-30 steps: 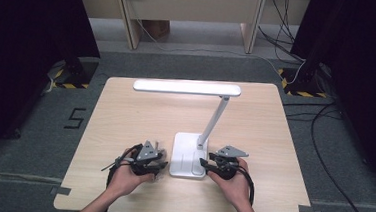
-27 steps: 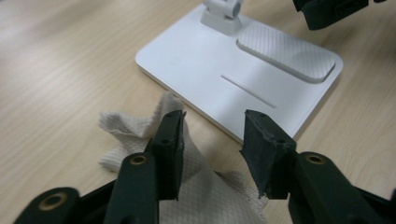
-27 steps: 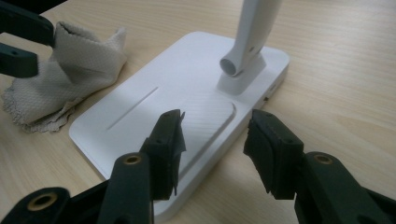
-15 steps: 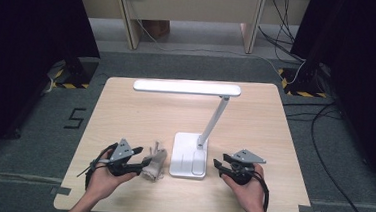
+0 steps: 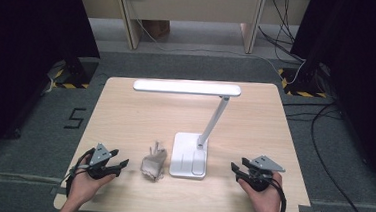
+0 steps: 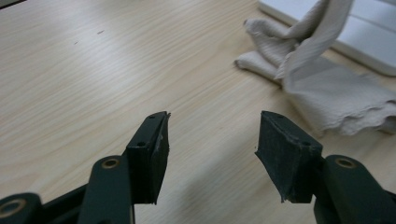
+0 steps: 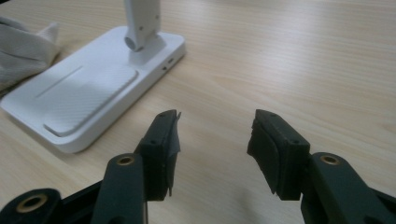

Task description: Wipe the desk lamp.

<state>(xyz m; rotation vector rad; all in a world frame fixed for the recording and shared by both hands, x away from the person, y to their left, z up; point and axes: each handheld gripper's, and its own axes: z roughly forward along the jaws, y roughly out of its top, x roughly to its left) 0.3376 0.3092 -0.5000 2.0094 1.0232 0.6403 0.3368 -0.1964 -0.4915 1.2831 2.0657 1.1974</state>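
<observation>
A white desk lamp stands mid-table, its flat base (image 5: 189, 155) near the front edge and its lit bar head (image 5: 187, 87) stretching left above. A crumpled beige cloth (image 5: 153, 163) lies just left of the base. My left gripper (image 5: 122, 163) rests near the front left edge, open and empty, jaws aimed at the cloth (image 6: 322, 88) a short way off. My right gripper (image 5: 235, 168) sits front right, open and empty, pointing left toward the lamp base (image 7: 88, 88). In its own view each gripper (image 6: 212, 140) (image 7: 212, 142) shows bare wood between the jaws.
The light wooden table (image 5: 125, 116) stands on grey carpet. Cables (image 5: 320, 125) run over the floor at the right, and wooden furniture legs (image 5: 130, 11) stand beyond the far edge. Bare tabletop spreads left and right of the lamp.
Both hands have drawn apart toward the table's front corners. My left gripper has let go of the cloth, which now lies loose beside the lamp base. The right gripper moved right, away from the base.
</observation>
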